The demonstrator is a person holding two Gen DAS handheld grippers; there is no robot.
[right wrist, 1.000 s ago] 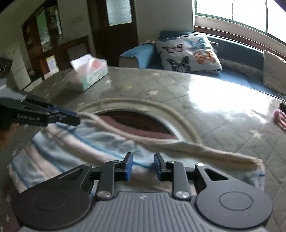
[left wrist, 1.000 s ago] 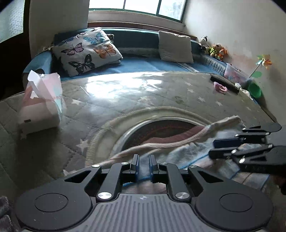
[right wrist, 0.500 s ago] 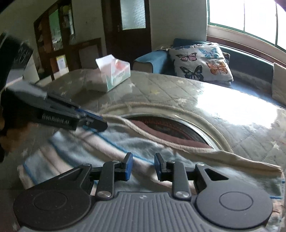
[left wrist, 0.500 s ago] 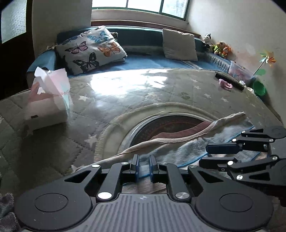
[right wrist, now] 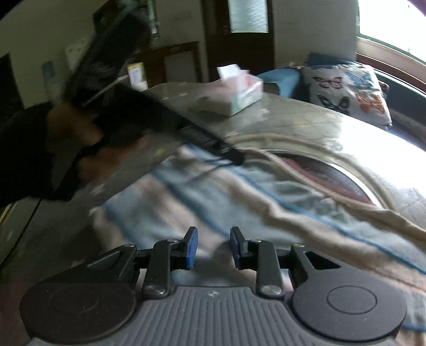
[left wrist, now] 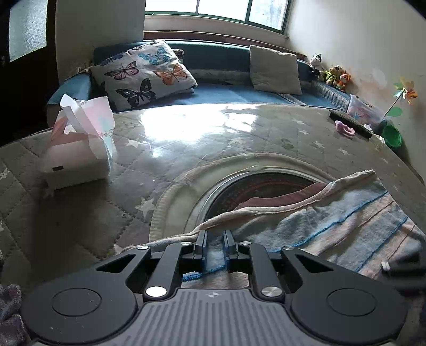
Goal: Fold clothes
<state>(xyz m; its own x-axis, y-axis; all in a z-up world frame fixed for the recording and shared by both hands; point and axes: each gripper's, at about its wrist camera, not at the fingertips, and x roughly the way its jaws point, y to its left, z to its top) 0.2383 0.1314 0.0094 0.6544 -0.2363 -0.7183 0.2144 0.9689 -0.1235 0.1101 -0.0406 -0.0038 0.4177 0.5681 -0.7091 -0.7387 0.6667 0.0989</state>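
A sitting room with a window (left wrist: 213,10) over a blue bench seat; before the seat stands a round counter (left wrist: 239,138) under a grey quilted cover with pale stars, glossy where the daylight strikes it; a round glass inset shows dark in its middle. On the seat lie a butterfly cushion (left wrist: 143,74) and a plain cushion (left wrist: 275,70); small plush toys (left wrist: 332,74) sit in the far corner. A tissue box (left wrist: 80,157) stands on the counter to the left in the left wrist view; a pink scrap (left wrist: 344,129) and a green bowl (left wrist: 391,135) lie at the far right edge.

The towel (left wrist: 346,223), pale blue and pink with thin blue stripes, lies spread on the near part of the counter, its beige hem over the rim of the inset. The left hand-held gripper (left wrist: 215,246) has the towel's near hem between its pads; the jaws have just been opening a little, and whether the pads press the cloth I cannot tell. The right hand-held gripper (right wrist: 211,247) hovers over the towel with a clear gap between its blue pads, released, nothing gripped; its view is blurred. A hand (right wrist: 74,133) carries the left hand-held gripper there.
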